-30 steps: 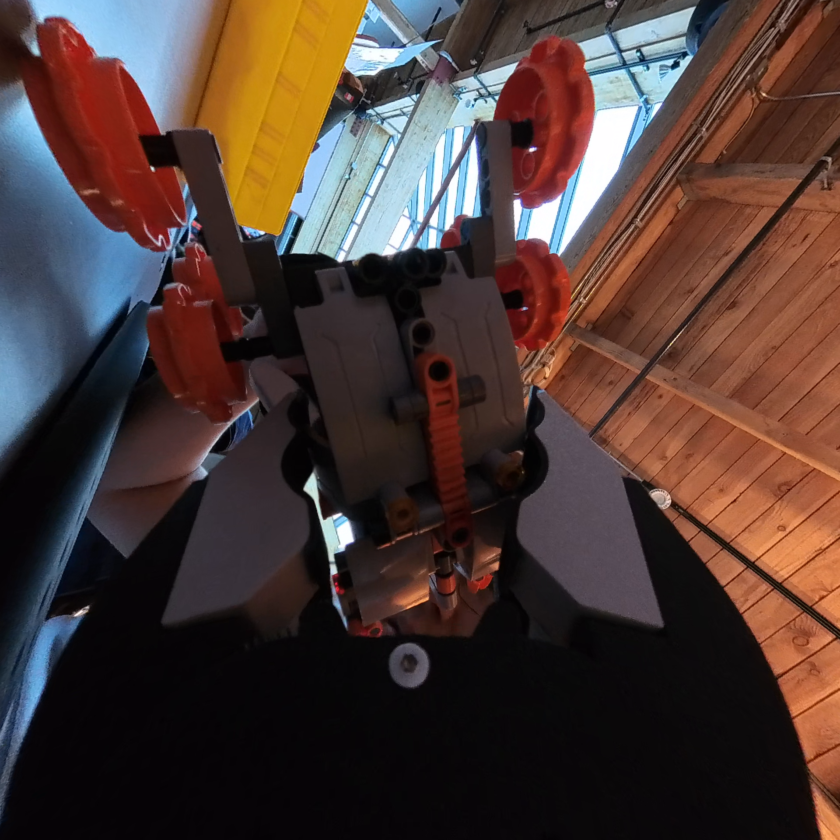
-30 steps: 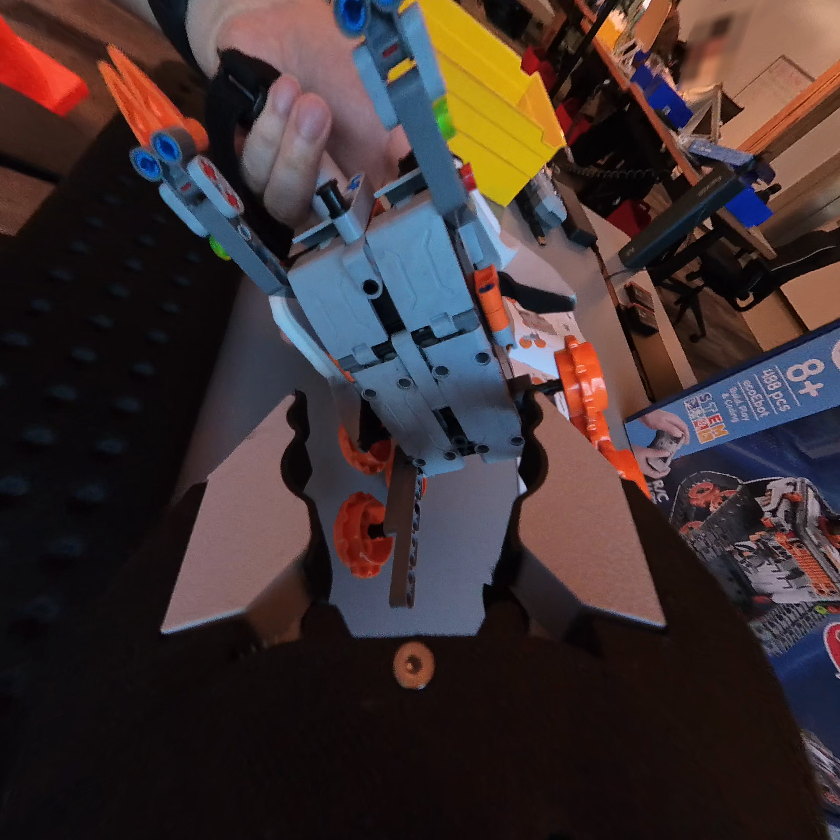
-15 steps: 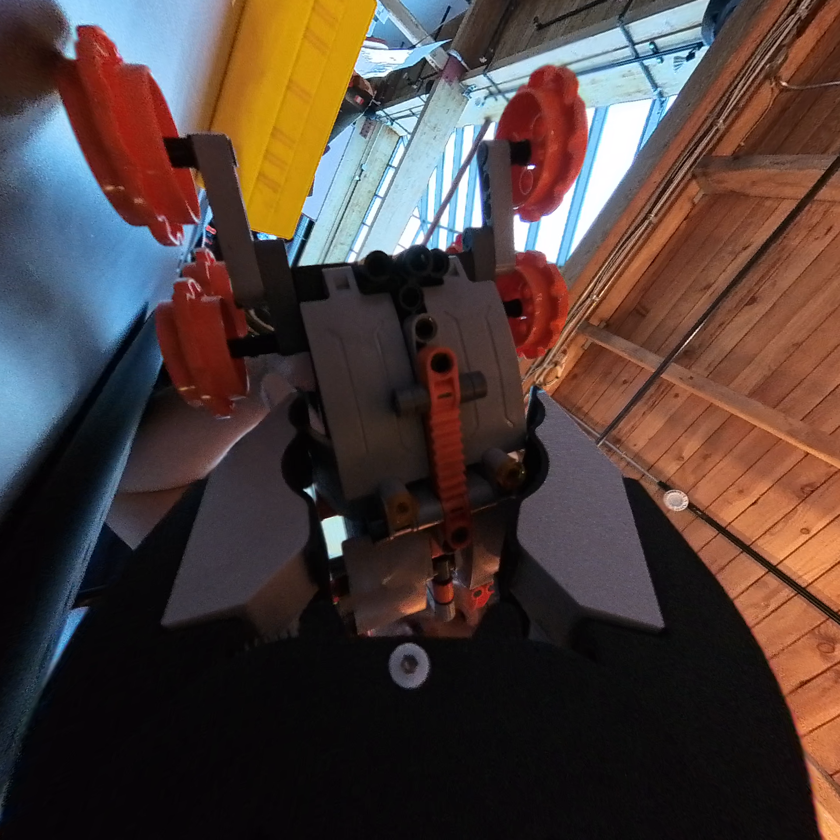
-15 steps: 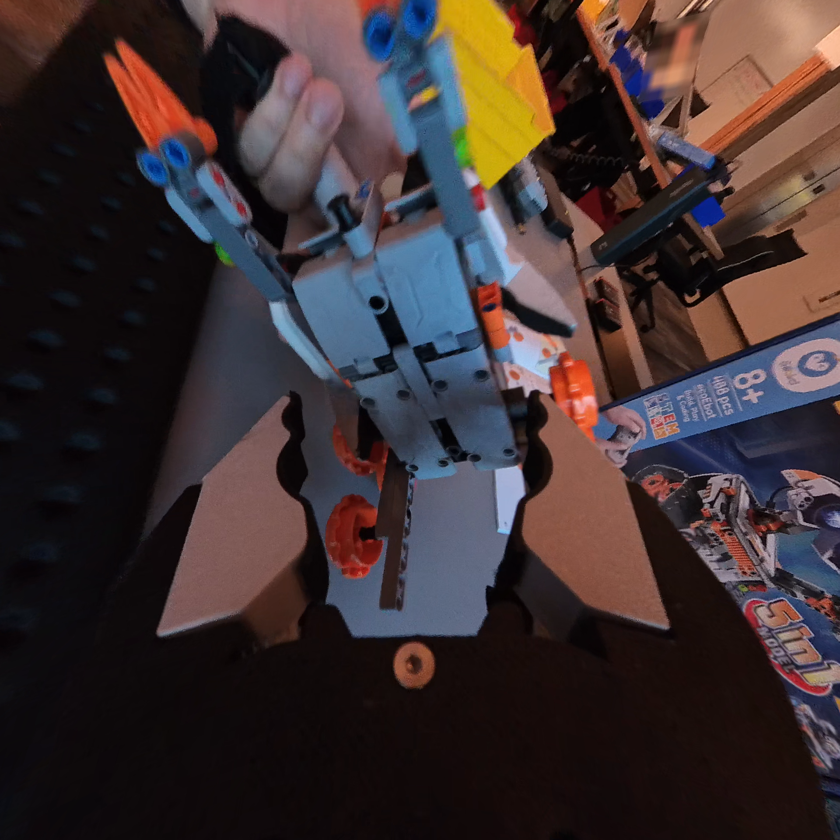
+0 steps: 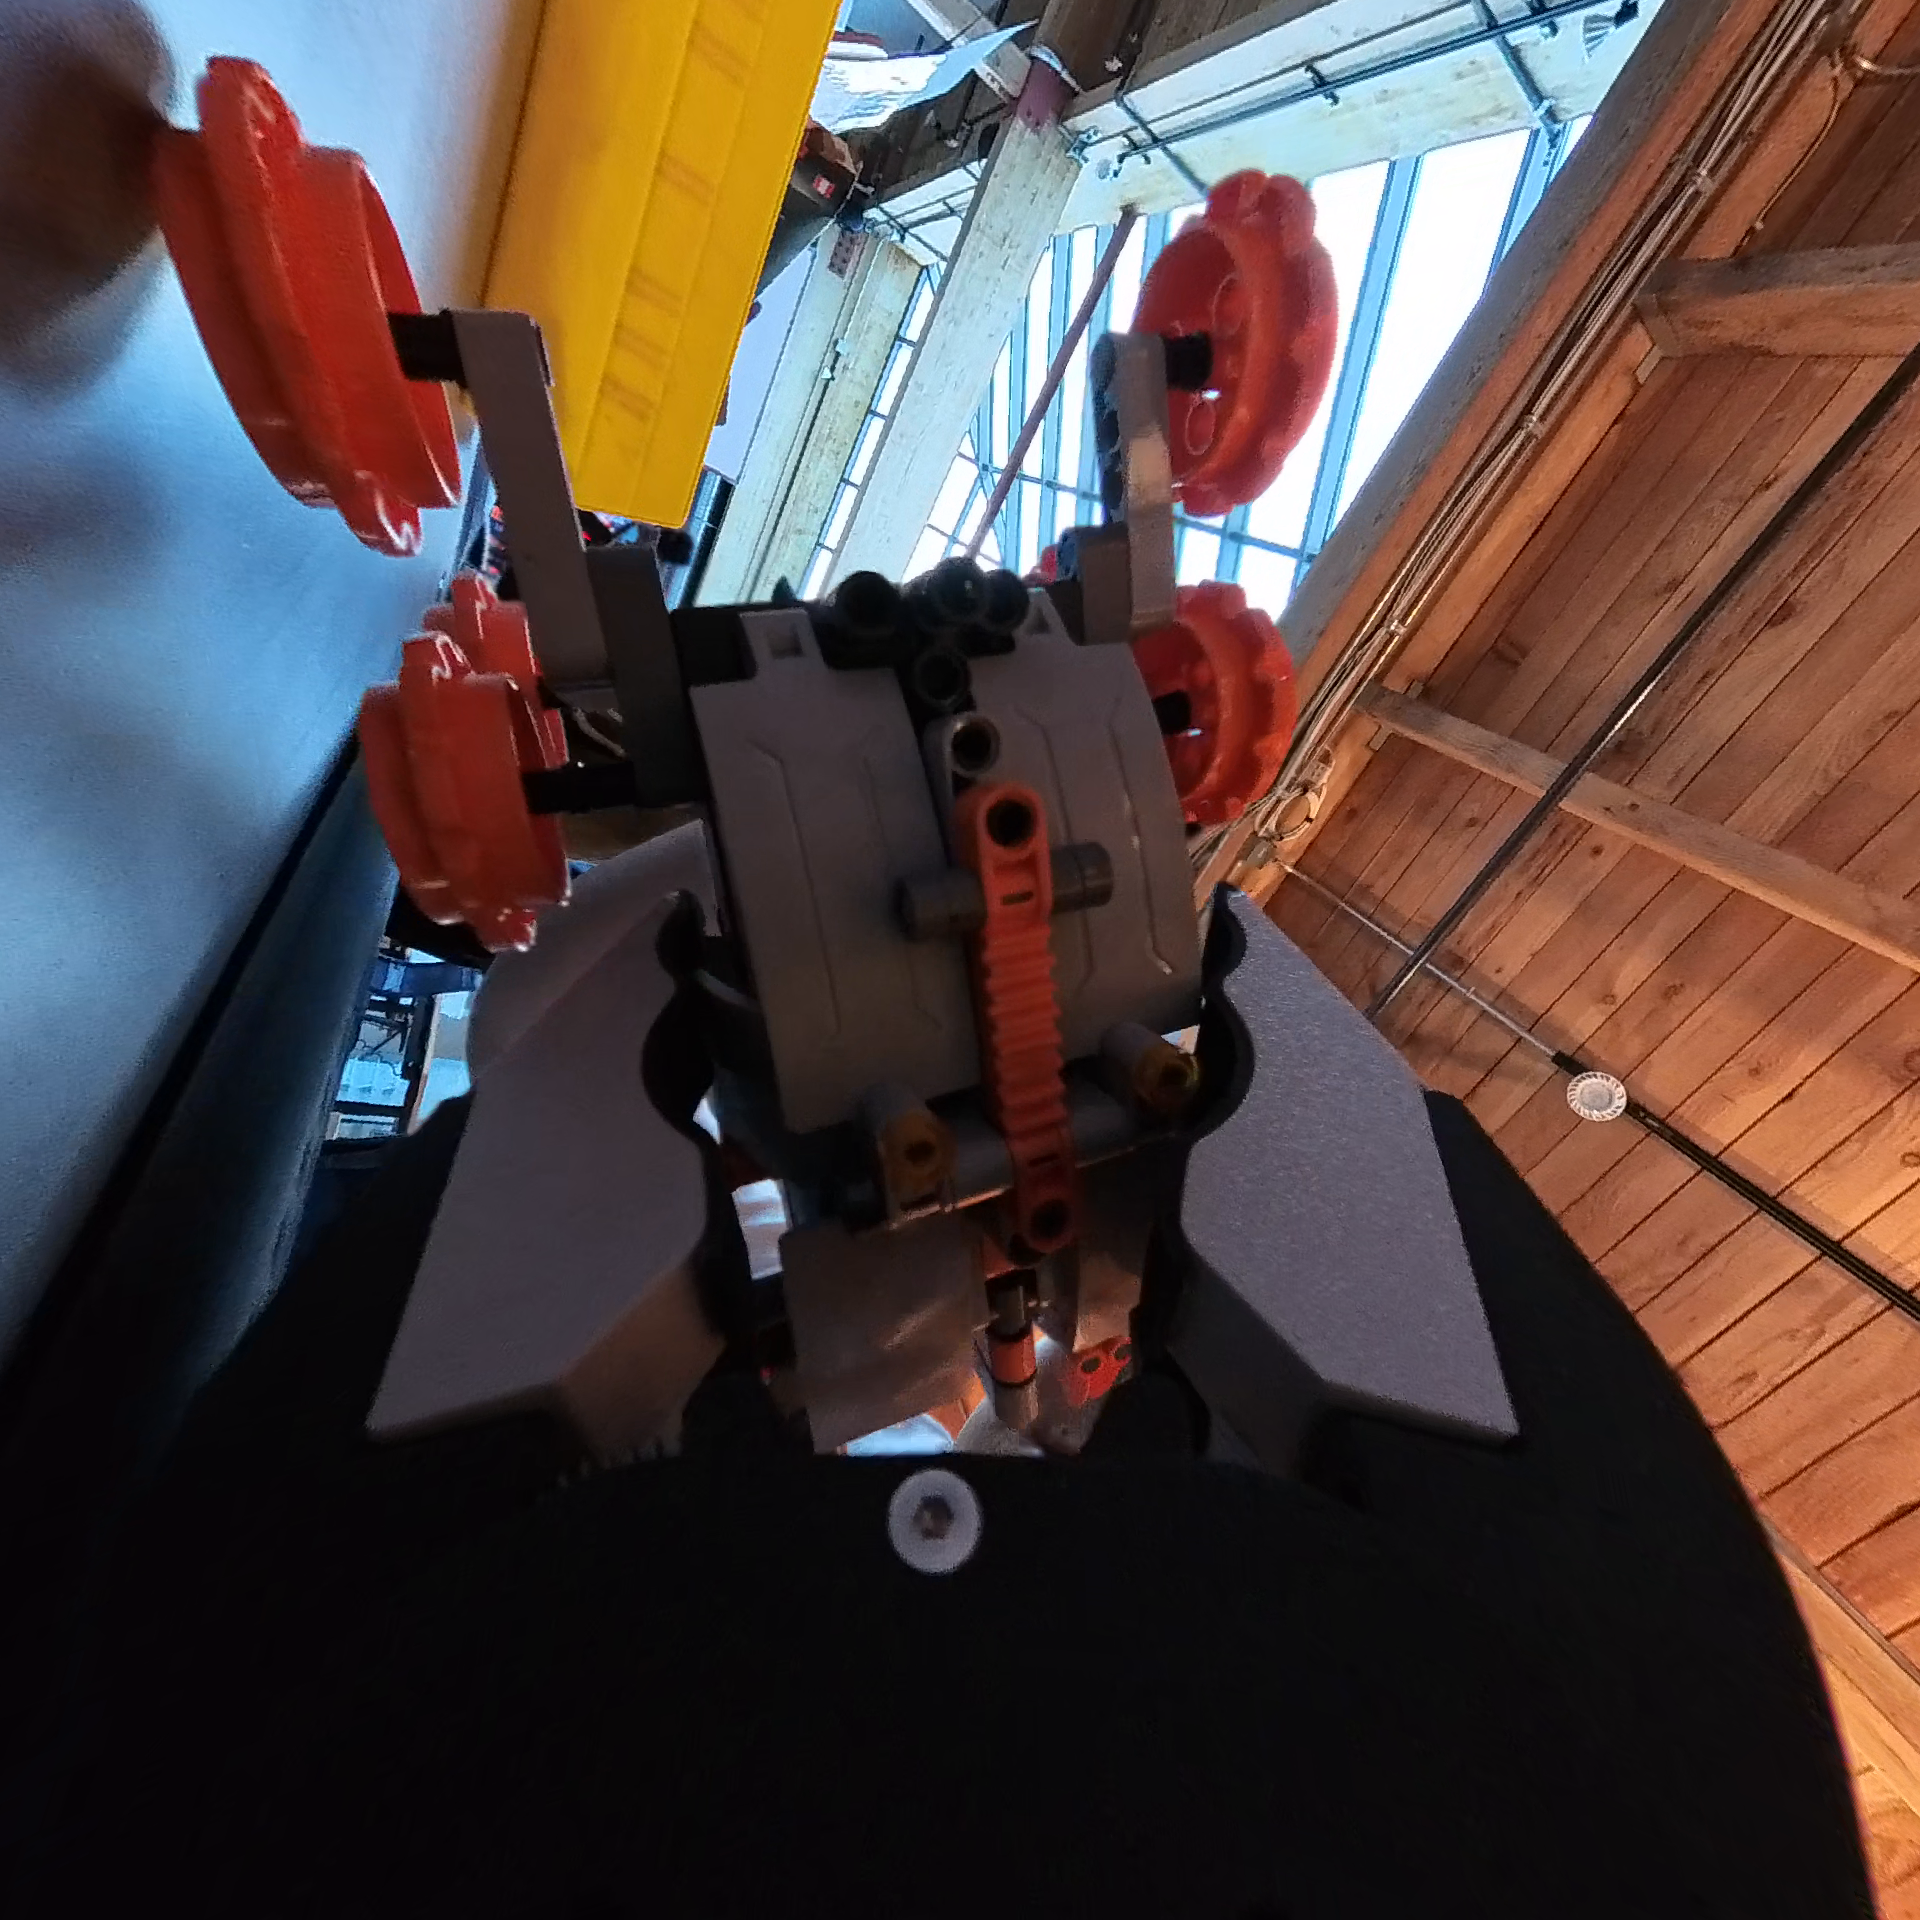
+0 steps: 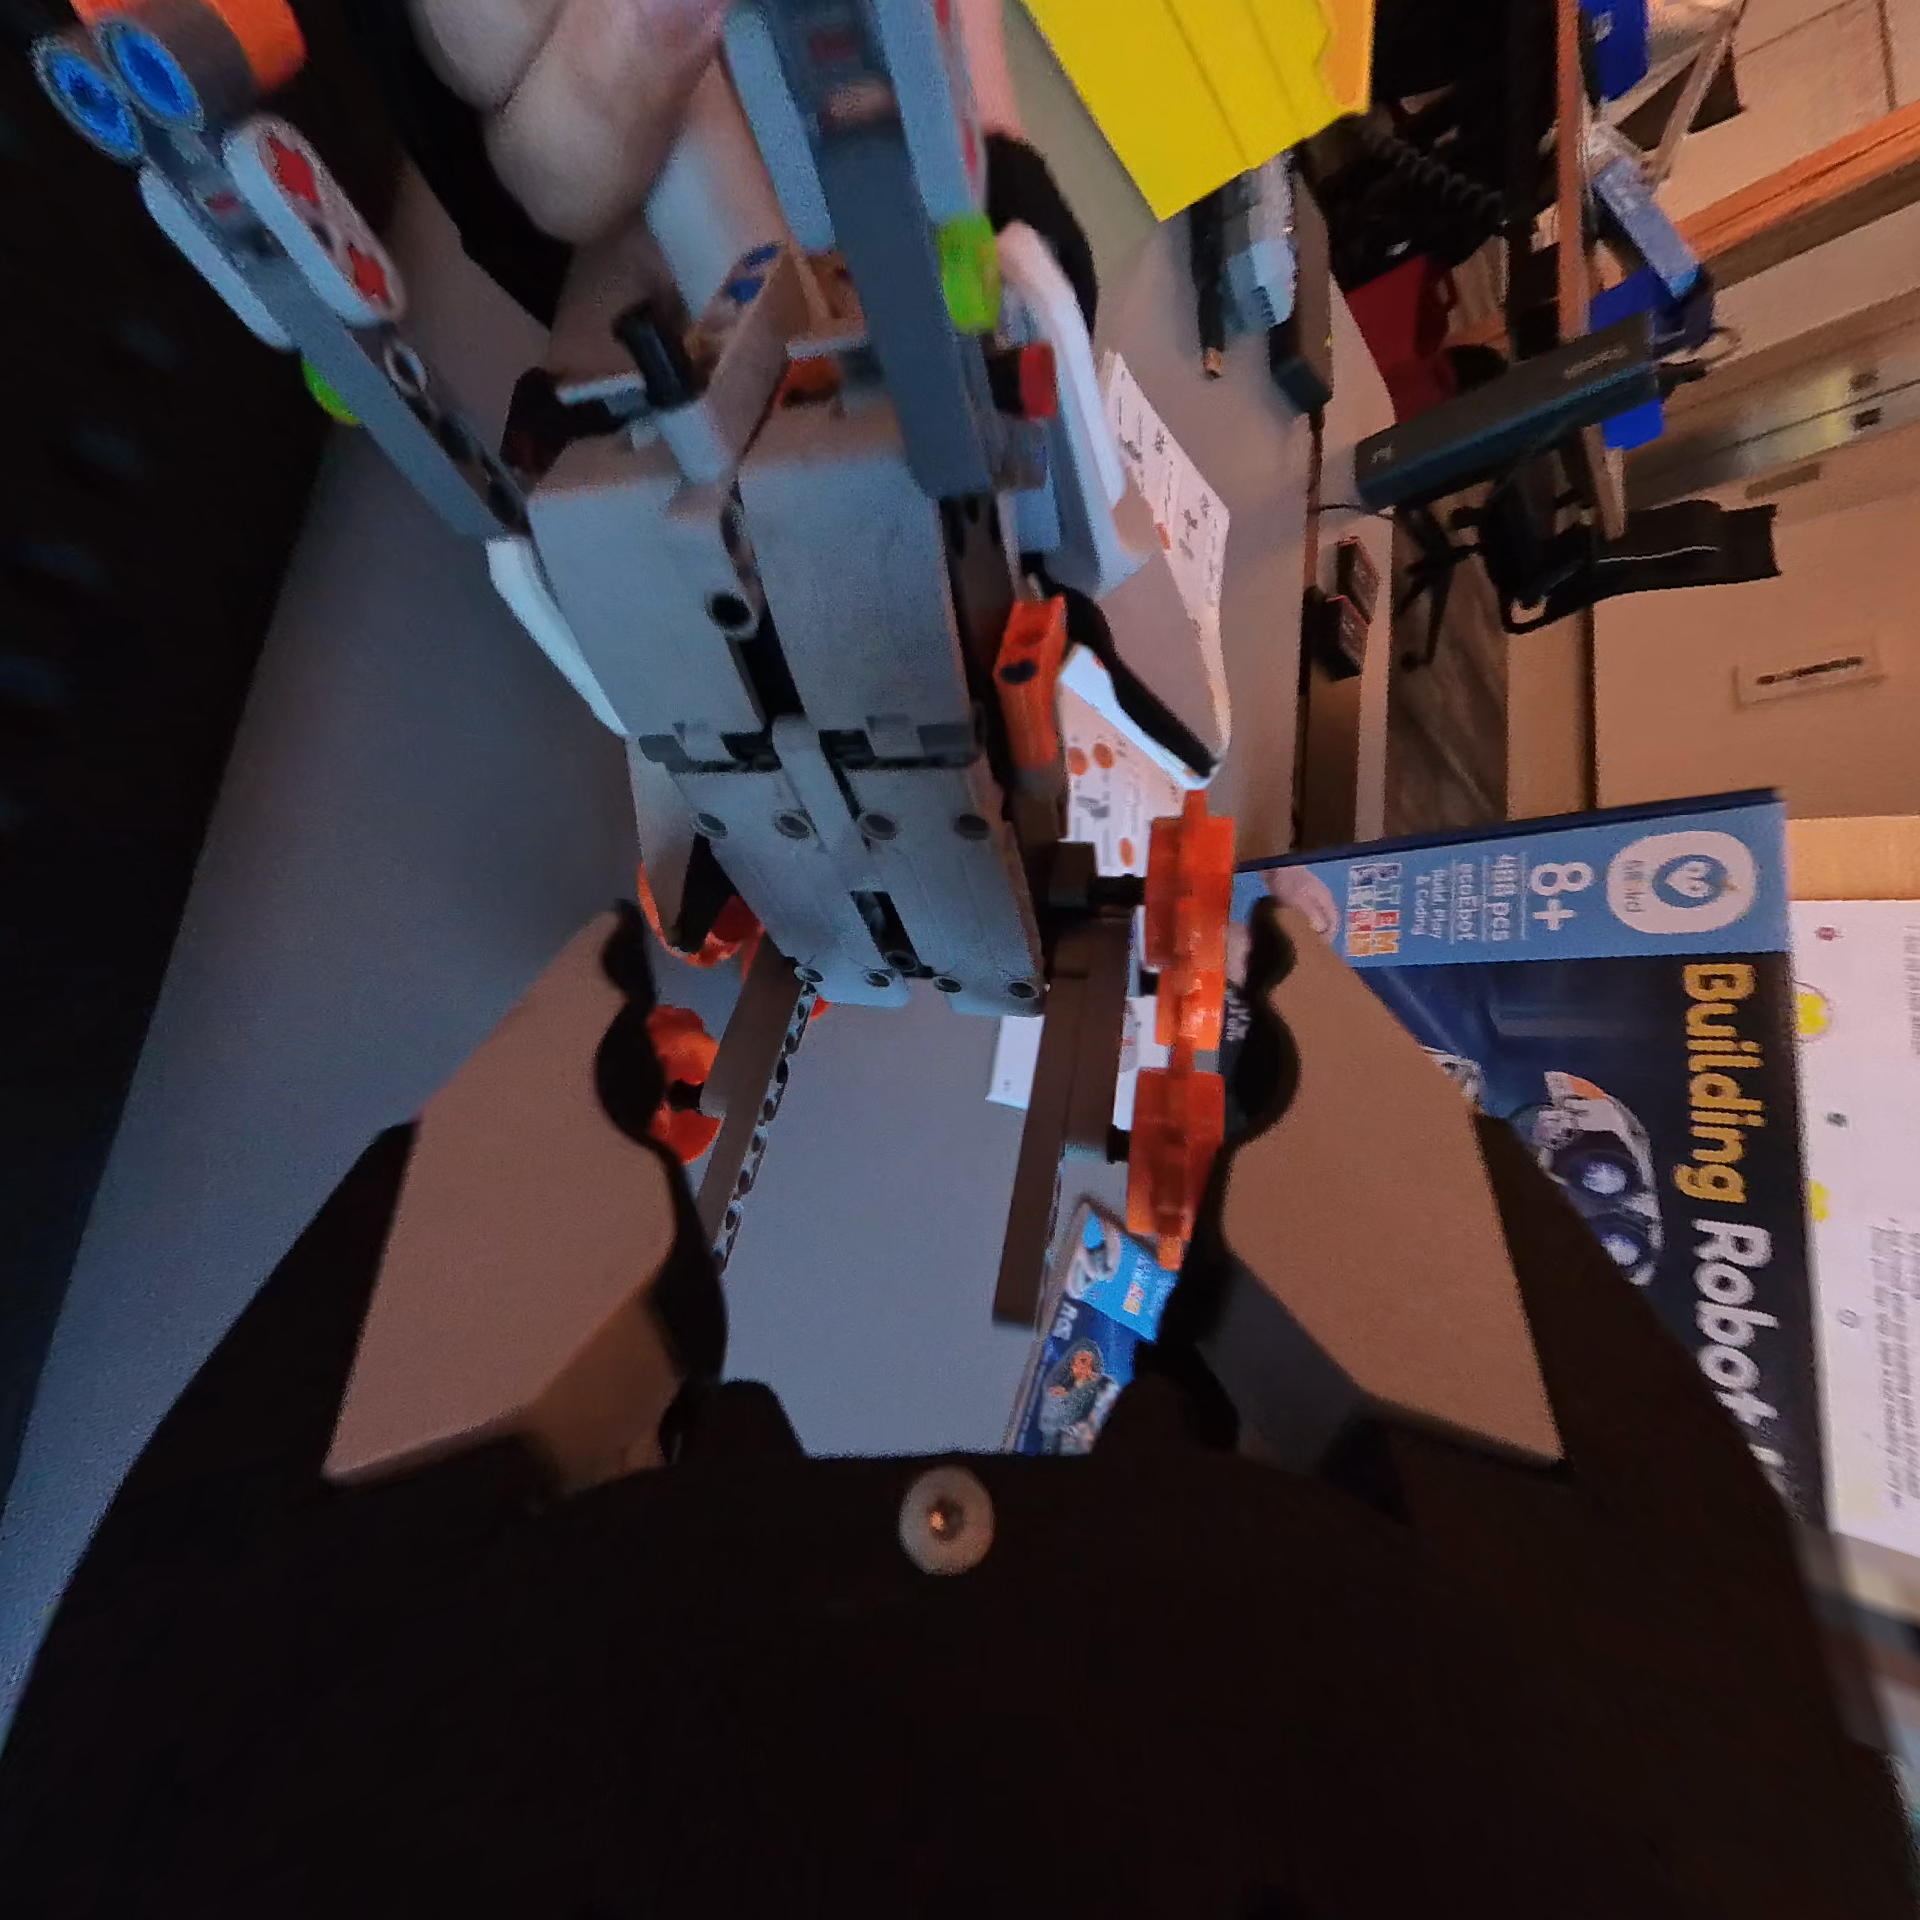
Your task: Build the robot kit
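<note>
Left gripper: your left gripper point(image 5: 940, 997) holds the grey toy robot point(image 5: 914, 862) tight, one grey finger on each side of its body. You point it up, toward the wooden ceiling point(image 5: 1621, 831) and the windows point(image 5: 1049, 343).

Right gripper: your right gripper point(image 6: 945, 1049) has its fingers apart. The same toy robot point(image 6: 810, 665) sits just past the tips. The picture is blurry, so you cannot tell if the fingers touch it or grip it.

Toy robot: you hold it up in the air, above the grey table point(image 6: 343, 831). It has a grey body with an orange toothed bar point(image 5: 1013, 997) down the middle.

Wheels: four red wheels point(image 5: 301, 301) stick out on grey arms, two on the left and two on the right.

Hand: a bare hand point(image 6: 582, 94) shows far off, at the top, behind the toy.

Yellow bin: a yellow bin point(image 5: 644, 229) is far off on the table, to the left of the toy in the left view.

Box: a blue toy box point(image 6: 1558, 1060) with a robot picture lies on the right, near the right finger.

Paper: a white printed sheet point(image 6: 1164, 499) lies on the table behind the toy.
</note>
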A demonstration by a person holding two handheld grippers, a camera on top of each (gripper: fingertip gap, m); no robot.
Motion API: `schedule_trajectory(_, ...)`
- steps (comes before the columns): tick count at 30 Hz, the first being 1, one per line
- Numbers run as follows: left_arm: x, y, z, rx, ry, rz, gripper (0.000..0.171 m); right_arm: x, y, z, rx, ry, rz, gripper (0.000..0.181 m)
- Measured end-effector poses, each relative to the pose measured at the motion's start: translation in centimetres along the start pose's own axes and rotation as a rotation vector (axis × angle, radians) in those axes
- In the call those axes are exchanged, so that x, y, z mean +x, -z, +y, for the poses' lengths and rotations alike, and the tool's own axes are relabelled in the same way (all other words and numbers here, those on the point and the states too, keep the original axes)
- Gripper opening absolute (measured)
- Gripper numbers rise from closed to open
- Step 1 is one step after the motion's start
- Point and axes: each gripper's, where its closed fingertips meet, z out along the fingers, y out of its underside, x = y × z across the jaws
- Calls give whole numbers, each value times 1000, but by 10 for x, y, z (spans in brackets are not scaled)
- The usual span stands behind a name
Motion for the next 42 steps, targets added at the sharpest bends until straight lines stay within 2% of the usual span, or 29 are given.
schedule_trajectory(3, 7, -1, -3, 10, 15, 32, 94, 0, 10, -19, 65, -9, 71, 87)
schedule_trajectory(4, 9, 0, -3, 14, 22, 45, 94, -5, 11, -22, 79, -37, 63, 87)
schedule_trajectory(6, 12, 1, -3, 6, 36, 58, 94, -19, 3, -13, 41, -138, 7, 110)
schedule_trajectory(7, 12, 1, -3, -1, 38, 57, 94, -24, -2, -7, 15, -164, -16, 111)
schedule_trajectory(11, 10, 2, -4, -5, 41, 32, 94, -22, -12, -6, 61, -156, -6, 108)
schedule_trajectory(15, 9, 2, -4, -9, 39, 24, 93, -22, -19, 2, 21, -171, -41, 106)
schedule_trajectory(33, 6, -1, -6, 0, 21, 8, 93, -27, -16, 3, 60, -131, -8, 107)
schedule_trajectory(36, 1, 0, -4, -6, -1, -8, 94, -11, 7, -17, 196, -203, 71, 112)
schedule_trajectory(38, -1, 0, -3, -4, -10, -16, 94, 10, 25, -25, 279, -248, 120, 120)
schedule_trajectory(40, -3, 1, -3, -6, -18, -21, 94, 14, 21, -16, 219, -231, 67, 123)
schedule_trajectory(42, -5, 1, -2, -10, -27, -27, 94, 10, 7, 3, 77, -169, 2, 126)
